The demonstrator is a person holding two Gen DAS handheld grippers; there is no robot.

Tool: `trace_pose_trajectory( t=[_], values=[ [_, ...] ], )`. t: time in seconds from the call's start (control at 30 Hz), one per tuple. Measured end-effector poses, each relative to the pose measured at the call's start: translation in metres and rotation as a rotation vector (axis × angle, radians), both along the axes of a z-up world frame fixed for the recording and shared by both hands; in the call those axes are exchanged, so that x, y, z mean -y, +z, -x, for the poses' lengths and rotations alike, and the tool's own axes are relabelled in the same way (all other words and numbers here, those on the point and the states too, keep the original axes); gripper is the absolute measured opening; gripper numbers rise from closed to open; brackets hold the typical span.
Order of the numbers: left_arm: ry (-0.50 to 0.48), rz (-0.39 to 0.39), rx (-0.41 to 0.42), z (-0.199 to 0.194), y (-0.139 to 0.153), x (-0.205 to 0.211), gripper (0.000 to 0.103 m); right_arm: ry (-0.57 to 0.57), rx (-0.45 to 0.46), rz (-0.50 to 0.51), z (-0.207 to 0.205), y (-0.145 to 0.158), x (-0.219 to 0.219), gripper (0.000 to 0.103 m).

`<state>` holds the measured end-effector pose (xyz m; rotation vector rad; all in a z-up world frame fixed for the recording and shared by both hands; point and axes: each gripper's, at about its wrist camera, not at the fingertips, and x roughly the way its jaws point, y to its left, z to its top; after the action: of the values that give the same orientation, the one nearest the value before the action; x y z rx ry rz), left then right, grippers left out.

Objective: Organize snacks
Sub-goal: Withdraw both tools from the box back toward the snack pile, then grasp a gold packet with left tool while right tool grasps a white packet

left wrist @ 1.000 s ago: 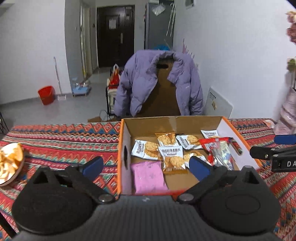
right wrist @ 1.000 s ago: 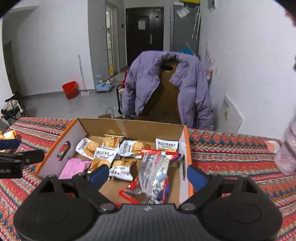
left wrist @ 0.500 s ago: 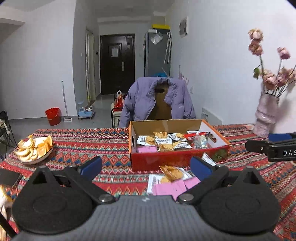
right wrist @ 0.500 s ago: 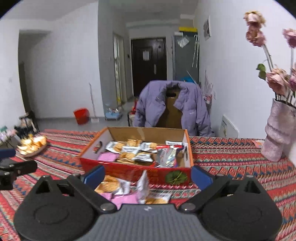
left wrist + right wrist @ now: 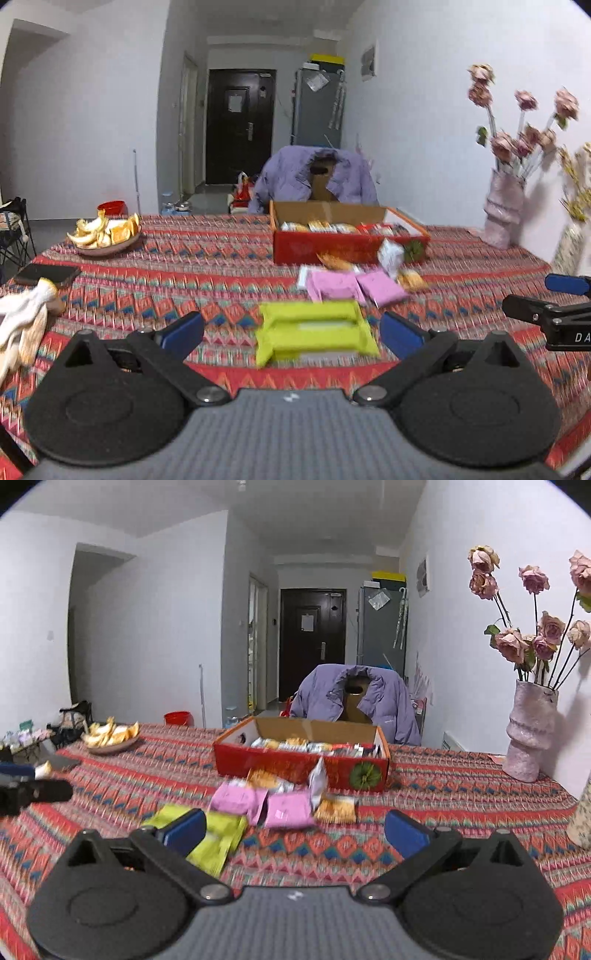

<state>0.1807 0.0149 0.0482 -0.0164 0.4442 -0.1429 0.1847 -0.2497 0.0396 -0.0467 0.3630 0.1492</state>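
Both grippers now farther back from the red box (image 5: 301, 766), left gripper (image 5: 291, 328) spread, right gripper (image 5: 293, 829) opening on nothing, bare tablecloth (image 5: 461, 801) rightward.

I see a table under a patterned cloth (image 5: 443, 812), bearing a red snack box (image 5: 299, 766) and a vase (image 5: 530, 731). Pink packets (image 5: 258, 805), green packets (image 5: 314, 330) and a fruit plate (image 5: 107, 236) lie there too

Cardboard box (image 5: 295, 766) on woven cloth tablecloth (image 5: 443, 812).
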Motion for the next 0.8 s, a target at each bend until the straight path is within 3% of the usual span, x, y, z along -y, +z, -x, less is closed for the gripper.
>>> trace_pose_trajectory(
  t=[0.27, 0.8],
  values=[
    [-0.069, -0.036, 0.0, 0.035, -0.015, 0.007, 0.103, -0.021, -0.029, 0.014, 0.055, -0.026, -0.013, 0.103],
    [-0.074, -0.039, -0.067, -0.003, -0.026, 0.018, 0.103, -0.059, -0.06, 0.003, 0.026, -0.03, -0.005, 0.103]
  ],
)
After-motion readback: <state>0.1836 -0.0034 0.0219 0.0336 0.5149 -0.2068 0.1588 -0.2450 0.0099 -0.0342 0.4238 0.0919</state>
